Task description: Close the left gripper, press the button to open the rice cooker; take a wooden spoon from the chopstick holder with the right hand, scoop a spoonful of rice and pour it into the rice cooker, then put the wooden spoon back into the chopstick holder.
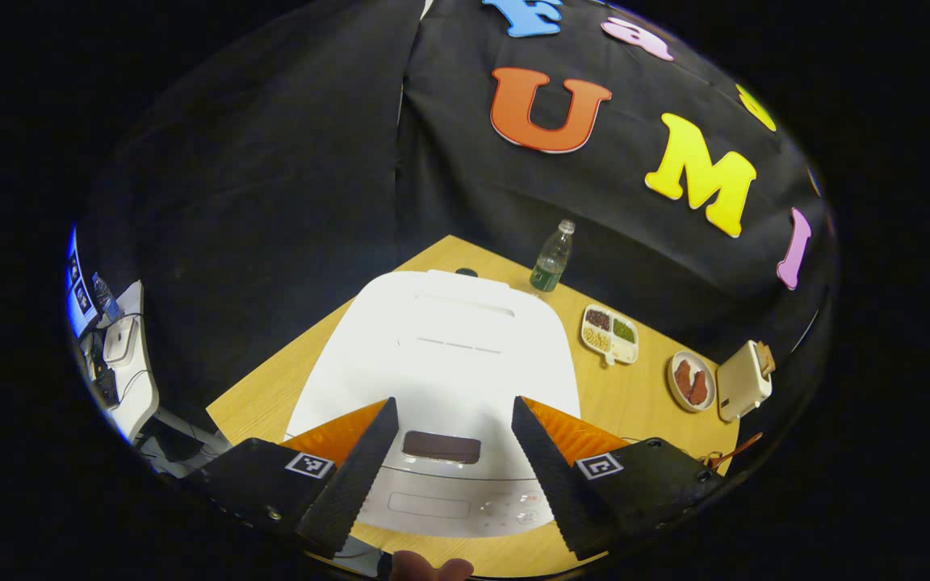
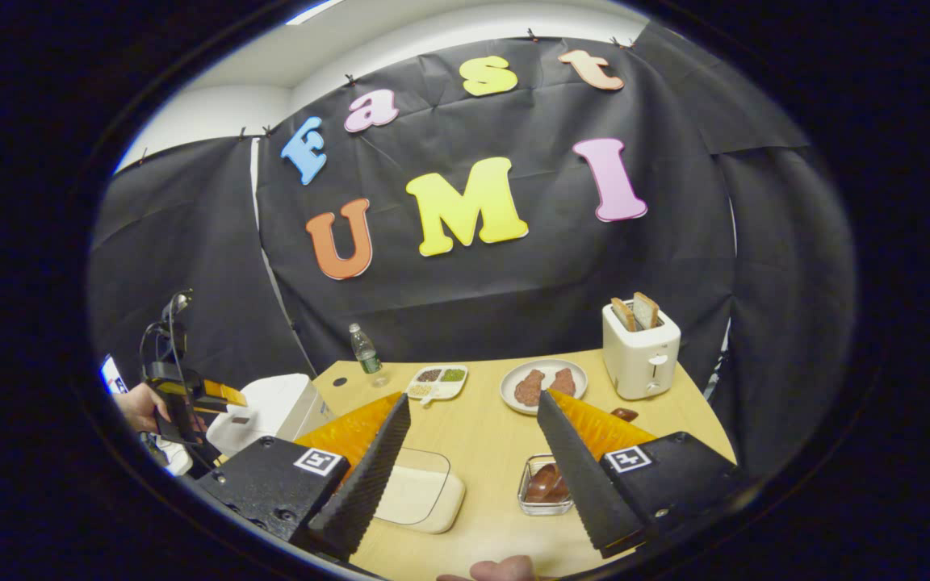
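Observation:
The white rice cooker (image 1: 449, 347) stands with its lid down, and its dark button (image 1: 441, 446) is on the front edge. My left gripper (image 1: 453, 401) hovers over the cooker, open, with one finger on each side of the button. In the right gripper view the cooker (image 2: 271, 407) is at the left, with the left gripper (image 2: 190, 395) and a hand (image 2: 138, 407) beside it. My right gripper (image 2: 473, 397) is open and holds nothing. Below it a small clear holder (image 2: 542, 484) contains a brown wooden spoon, partly hidden by the right finger. A flat cream box (image 2: 421, 488) with a clear cover lies nearby.
On the wooden table (image 2: 481, 436) behind stand a water bottle (image 2: 366, 351), a divided dish of beans (image 2: 437, 381), a plate with brown pieces (image 2: 543, 385) and a white toaster (image 2: 640, 351) with bread. A small brown object (image 2: 625, 414) lies near the toaster. Black cloth walls surround the table.

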The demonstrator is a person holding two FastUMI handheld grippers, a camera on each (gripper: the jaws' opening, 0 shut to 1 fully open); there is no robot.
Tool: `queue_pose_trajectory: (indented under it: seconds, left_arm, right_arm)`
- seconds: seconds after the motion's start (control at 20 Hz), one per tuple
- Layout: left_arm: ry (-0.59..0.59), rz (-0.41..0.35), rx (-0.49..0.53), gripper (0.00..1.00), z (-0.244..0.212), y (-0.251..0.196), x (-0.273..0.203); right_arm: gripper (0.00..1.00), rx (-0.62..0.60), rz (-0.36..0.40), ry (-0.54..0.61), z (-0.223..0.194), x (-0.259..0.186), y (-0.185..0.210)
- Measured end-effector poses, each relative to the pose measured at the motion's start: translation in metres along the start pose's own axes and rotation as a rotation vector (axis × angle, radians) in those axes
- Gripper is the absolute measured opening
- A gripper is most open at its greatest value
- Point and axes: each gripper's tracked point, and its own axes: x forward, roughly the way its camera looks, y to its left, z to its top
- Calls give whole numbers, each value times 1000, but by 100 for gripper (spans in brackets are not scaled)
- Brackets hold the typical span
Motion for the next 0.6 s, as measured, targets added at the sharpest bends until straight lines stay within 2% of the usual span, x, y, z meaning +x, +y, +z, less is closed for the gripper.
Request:
queue_pose_trajectory:
  seconds: [0.35,0.4,0.45,0.5,0.55,0.6]
  left_arm:
    - [-232,-94,19,95,45,-18,-85]
    - [-266,-122,20,95,51,-22,-102]
    - [-300,-146,27,95,55,-25,-118]
    - [-326,-165,39,95,58,-26,-136]
    - [-346,-183,58,94,55,-25,-149]
    - [-368,-202,81,95,54,-27,-166]
  right_arm:
    - [100,-30,-32,-85,25,-41,19]
    - [96,-37,-41,-97,31,-51,24]
    - [100,-46,-52,-113,37,-62,30]
    - [96,-58,-66,-126,42,-74,36]
    - [100,-70,-79,-144,47,-87,42]
    - [100,-78,-89,-167,54,-100,50]
